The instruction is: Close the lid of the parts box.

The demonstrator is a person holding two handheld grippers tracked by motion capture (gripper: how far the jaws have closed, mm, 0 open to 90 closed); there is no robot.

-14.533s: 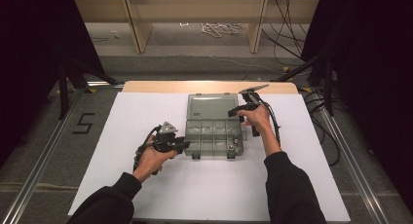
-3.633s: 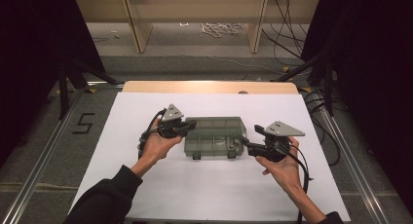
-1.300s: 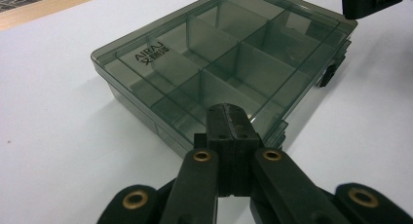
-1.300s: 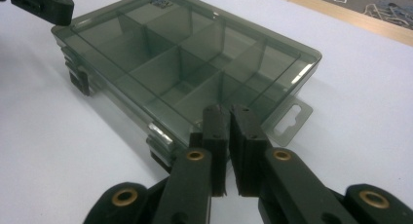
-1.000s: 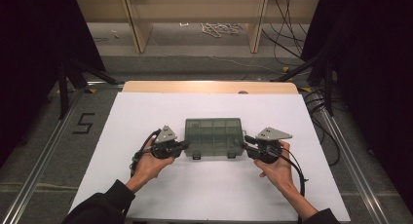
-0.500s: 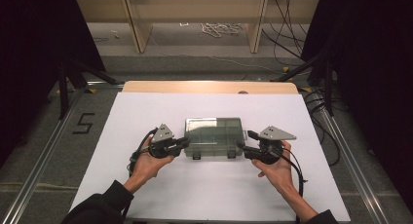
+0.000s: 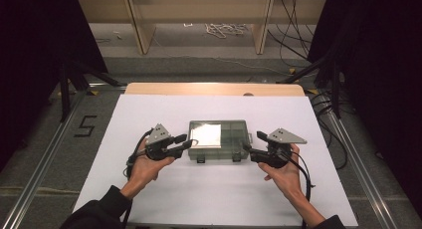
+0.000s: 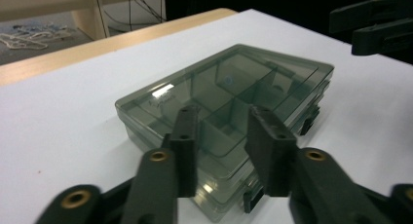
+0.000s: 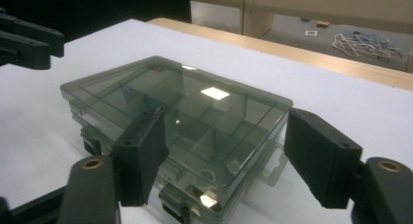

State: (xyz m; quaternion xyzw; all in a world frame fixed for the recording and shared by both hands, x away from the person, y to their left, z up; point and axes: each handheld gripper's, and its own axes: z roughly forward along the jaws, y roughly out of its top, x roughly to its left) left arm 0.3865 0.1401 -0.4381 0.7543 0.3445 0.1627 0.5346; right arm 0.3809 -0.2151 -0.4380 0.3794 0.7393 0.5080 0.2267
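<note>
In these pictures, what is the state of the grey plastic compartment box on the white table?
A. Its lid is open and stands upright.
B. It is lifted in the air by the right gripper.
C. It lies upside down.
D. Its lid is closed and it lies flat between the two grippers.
D: the compartment box lies flat on the table with its clear lid down, the left gripper and the right gripper at its two ends.

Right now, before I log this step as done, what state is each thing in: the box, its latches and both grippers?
Compartment box: lid closed, lying flat on the white table.
Front latches: folded against the front wall; whether they are snapped shut cannot be told.
Left gripper: jaws have just been opening, nothing between them.
Right gripper: jaws have just been opening, apart around the box's corner, not pressing.
</note>
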